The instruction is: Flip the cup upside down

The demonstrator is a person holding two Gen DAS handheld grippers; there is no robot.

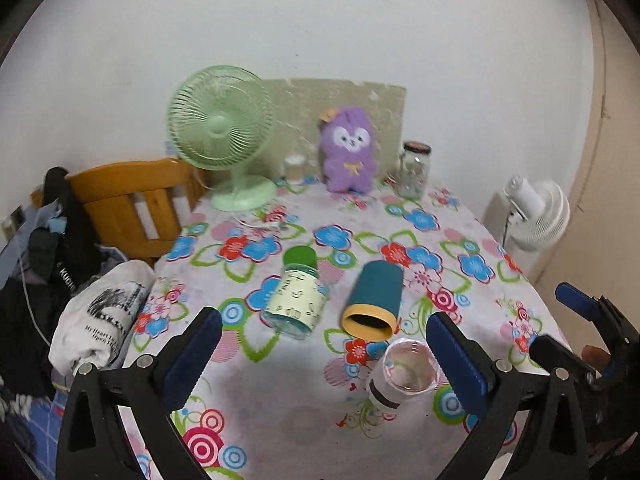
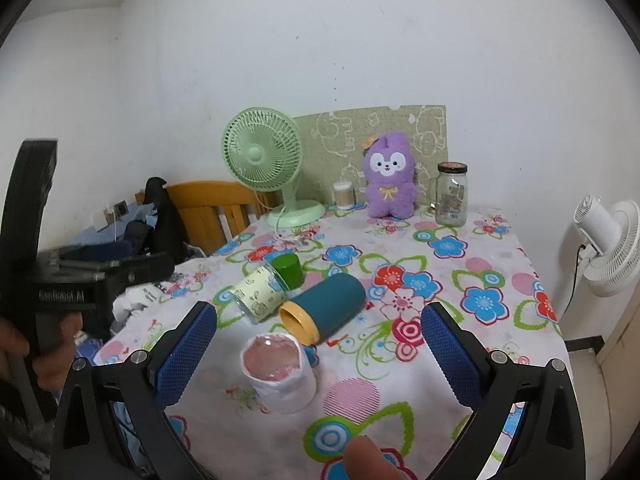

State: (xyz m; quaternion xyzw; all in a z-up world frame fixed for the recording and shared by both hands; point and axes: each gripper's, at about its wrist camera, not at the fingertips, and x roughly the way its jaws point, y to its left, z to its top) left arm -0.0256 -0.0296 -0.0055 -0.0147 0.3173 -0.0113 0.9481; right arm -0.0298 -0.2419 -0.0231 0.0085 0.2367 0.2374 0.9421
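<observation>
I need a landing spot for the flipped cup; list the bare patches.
Free: tablecloth right of the teal cup, and the near edge below the white cup. Crowded: teal cup and jar lie side by side mid-table; fan and plush line the back.

Two cups point(image 2: 332, 306) point(image 2: 280, 372), two jars point(image 2: 266, 288) point(image 2: 451, 194), two fans point(image 2: 264, 156) point(image 2: 612, 244), one plush toy point(image 2: 389, 176).

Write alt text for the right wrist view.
The open right gripper hovers over a floral tablecloth, framing an upright white cup. Behind it, a teal cup and a green-capped jar lie on their sides; a green fan and purple plush stand by the wall.
</observation>
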